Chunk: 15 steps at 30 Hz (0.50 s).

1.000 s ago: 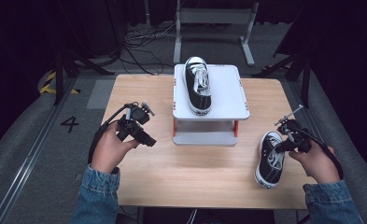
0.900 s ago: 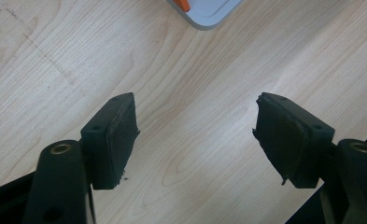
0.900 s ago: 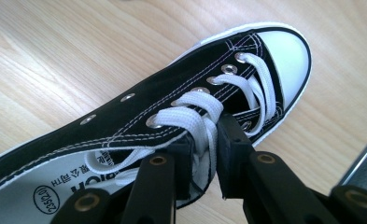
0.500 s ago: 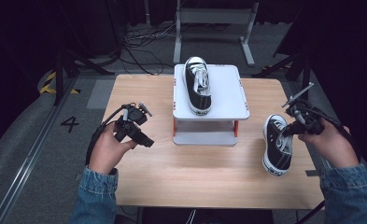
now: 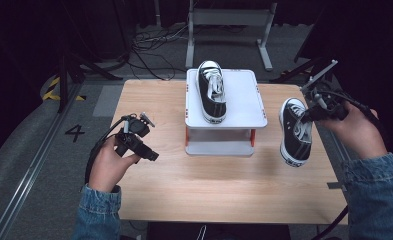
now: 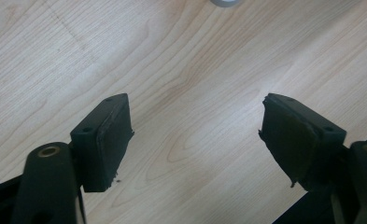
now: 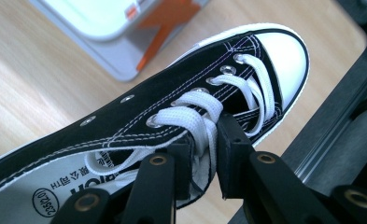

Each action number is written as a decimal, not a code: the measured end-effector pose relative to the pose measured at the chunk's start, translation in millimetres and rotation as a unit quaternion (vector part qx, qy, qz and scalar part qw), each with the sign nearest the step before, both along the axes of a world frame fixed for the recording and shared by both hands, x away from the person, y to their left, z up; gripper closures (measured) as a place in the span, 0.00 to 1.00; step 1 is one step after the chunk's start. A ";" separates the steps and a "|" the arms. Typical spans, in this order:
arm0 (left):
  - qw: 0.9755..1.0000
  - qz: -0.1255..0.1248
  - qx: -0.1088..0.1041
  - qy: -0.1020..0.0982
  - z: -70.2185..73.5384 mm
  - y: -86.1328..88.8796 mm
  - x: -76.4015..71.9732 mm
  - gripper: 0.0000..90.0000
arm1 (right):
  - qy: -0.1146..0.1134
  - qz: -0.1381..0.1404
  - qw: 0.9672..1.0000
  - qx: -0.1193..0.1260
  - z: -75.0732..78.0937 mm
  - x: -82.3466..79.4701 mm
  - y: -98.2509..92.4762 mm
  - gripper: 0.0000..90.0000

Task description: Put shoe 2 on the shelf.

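A: Status of the right gripper (image 5: 309, 114)?
B: Clenched on the laces of a black shoe (image 5: 294, 131), held above the table (image 5: 154, 100) beside the white stand (image 5: 244, 95).
A: Left gripper (image 5: 151, 156)?
B: Released, jaws just opening, nothing between them.

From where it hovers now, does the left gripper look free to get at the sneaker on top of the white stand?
Probably yes. The left gripper is open and empty above bare table, and the sneaker lies uncovered on the white stand with nothing between them.
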<state>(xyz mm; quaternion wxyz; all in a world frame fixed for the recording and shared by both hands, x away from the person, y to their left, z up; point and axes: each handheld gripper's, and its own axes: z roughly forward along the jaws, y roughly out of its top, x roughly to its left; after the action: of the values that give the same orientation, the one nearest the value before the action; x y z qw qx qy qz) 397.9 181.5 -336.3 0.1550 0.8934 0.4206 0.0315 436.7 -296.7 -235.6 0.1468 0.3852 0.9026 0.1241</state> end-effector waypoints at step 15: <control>1.000 -0.007 0.004 -0.007 -1.9 -3.7 7.4 0.25 | -0.061 0.062 0.996 -0.015 33.8 51.9 80.3 0.88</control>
<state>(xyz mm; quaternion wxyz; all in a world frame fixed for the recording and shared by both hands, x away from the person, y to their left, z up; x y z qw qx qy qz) 405.2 177.8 -338.1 0.1546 0.8968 0.4128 0.0382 488.6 -216.4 -201.8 0.1994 0.3177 0.9160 0.1422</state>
